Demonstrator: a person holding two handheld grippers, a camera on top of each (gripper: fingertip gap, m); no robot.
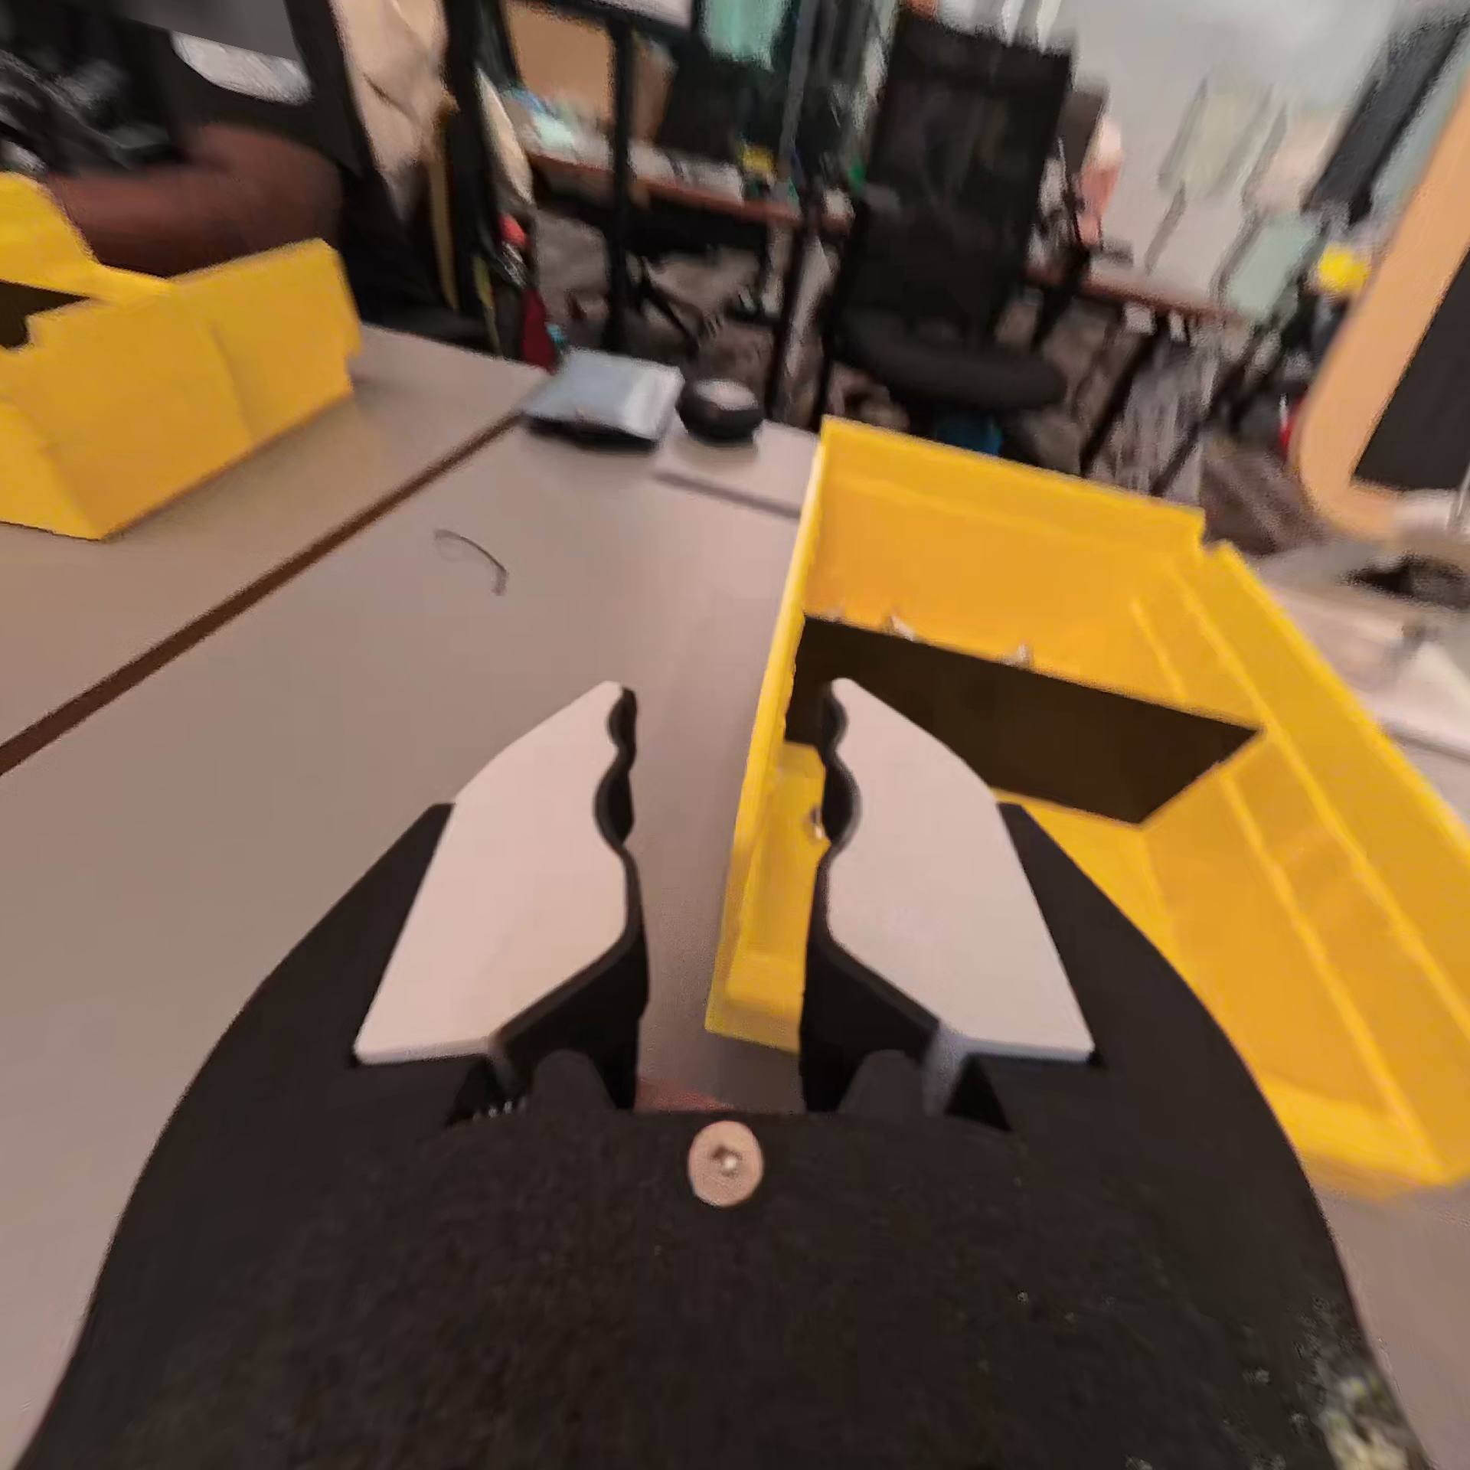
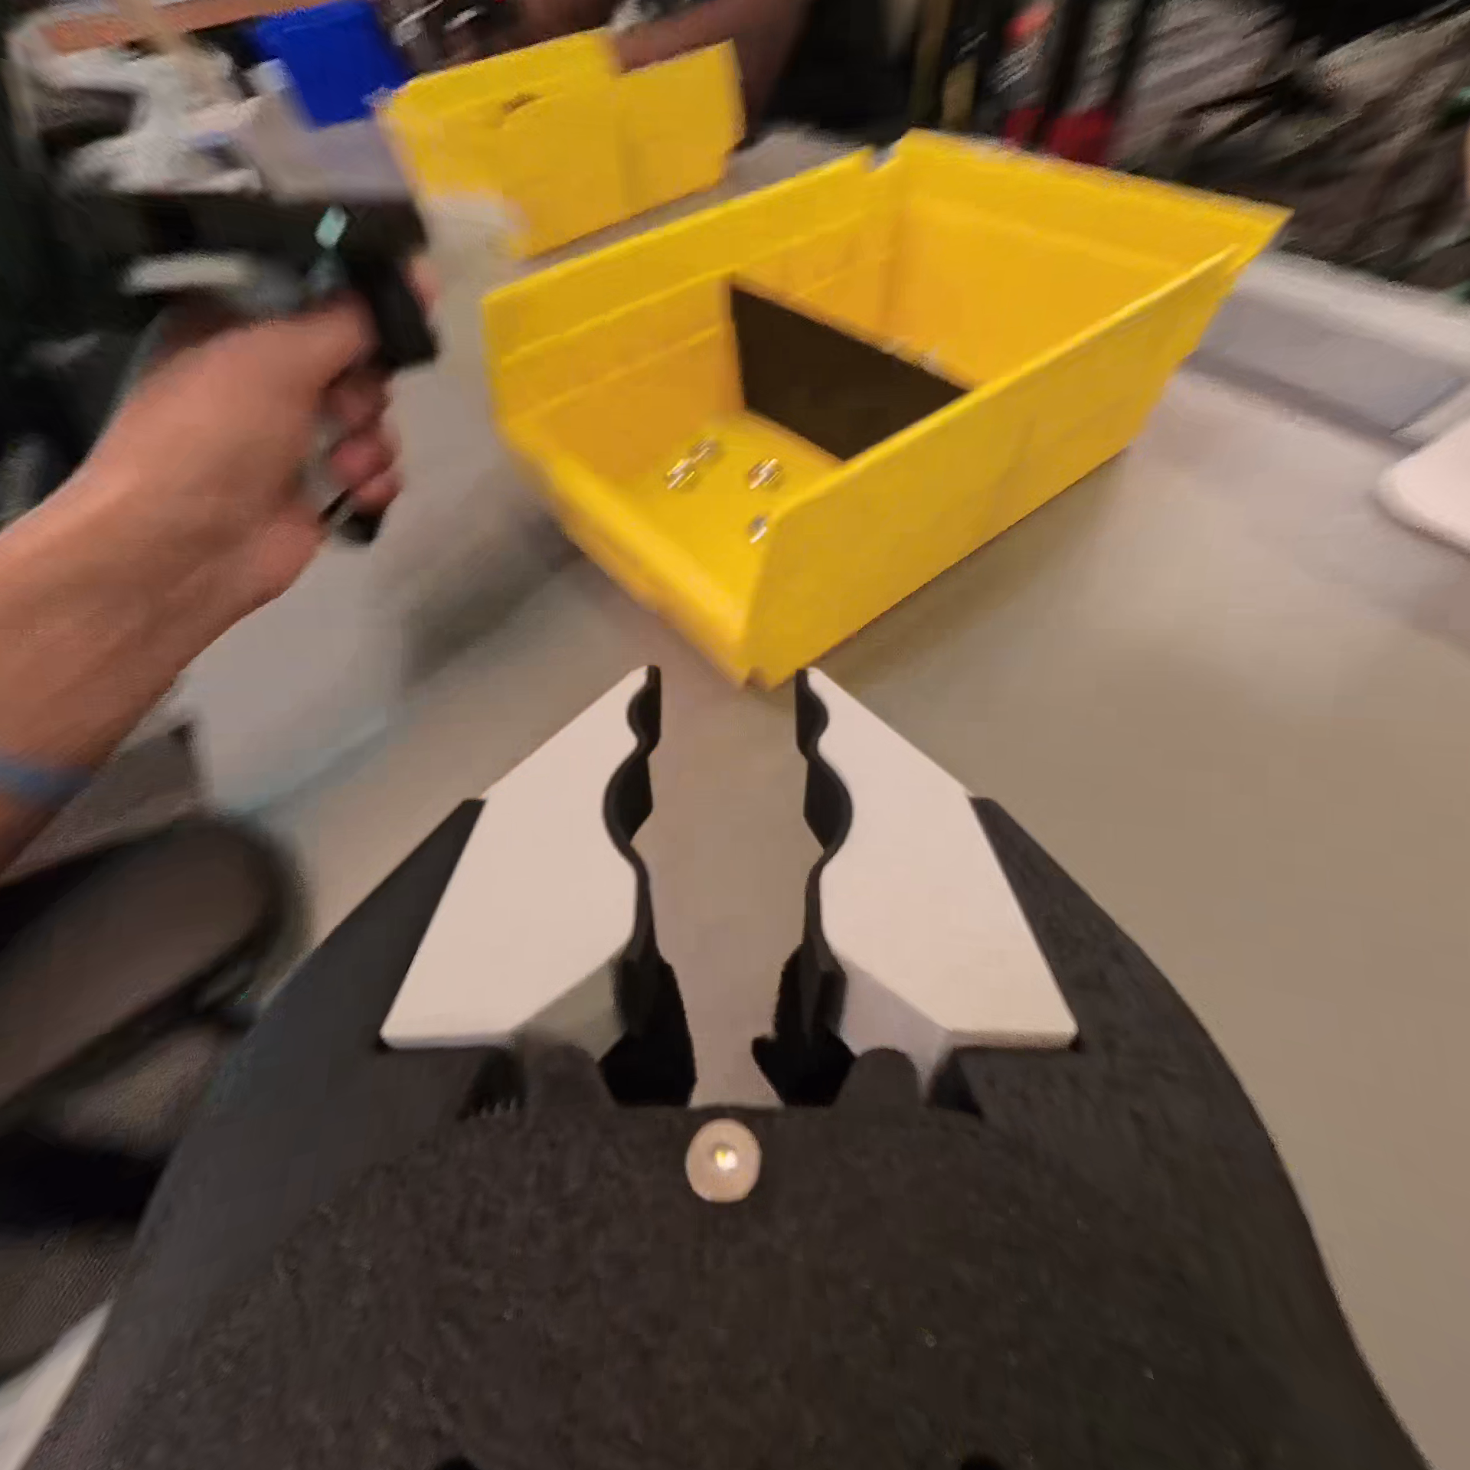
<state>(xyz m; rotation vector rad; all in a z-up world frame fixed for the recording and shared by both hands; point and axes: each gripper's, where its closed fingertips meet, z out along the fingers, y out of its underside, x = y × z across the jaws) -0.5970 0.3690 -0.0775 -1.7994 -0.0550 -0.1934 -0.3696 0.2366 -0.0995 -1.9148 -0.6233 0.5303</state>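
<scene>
My left gripper [image 1: 728, 700] is open. The left wall of a yellow bin [image 1: 994, 549] stands between its fingers without either pad pressing on it. The right finger [image 1: 899, 795] is over the bin's inside, in front of a black divider [image 1: 994, 716]. My right gripper [image 2: 725, 684] is open and holds nothing. Its tips are just short of the near corner of the same bin [image 2: 915, 573]. Several small metal screws [image 2: 692, 469] lie on the bin's floor in front of the divider [image 2: 819, 374]. A hand [image 2: 199, 493] holds the other gripper, blurred, left of the bin.
A second yellow bin [image 1: 159, 382] stands at the far left of the grey table [image 1: 398, 716]; it also shows in the right wrist view [image 2: 573, 143], with a blue bin [image 2: 334, 56] behind it. A flat grey pouch [image 1: 604, 398] and a dark round object [image 1: 720, 406] lie at the table's far edge. Tip to tip, the grippers are about 25 cm apart.
</scene>
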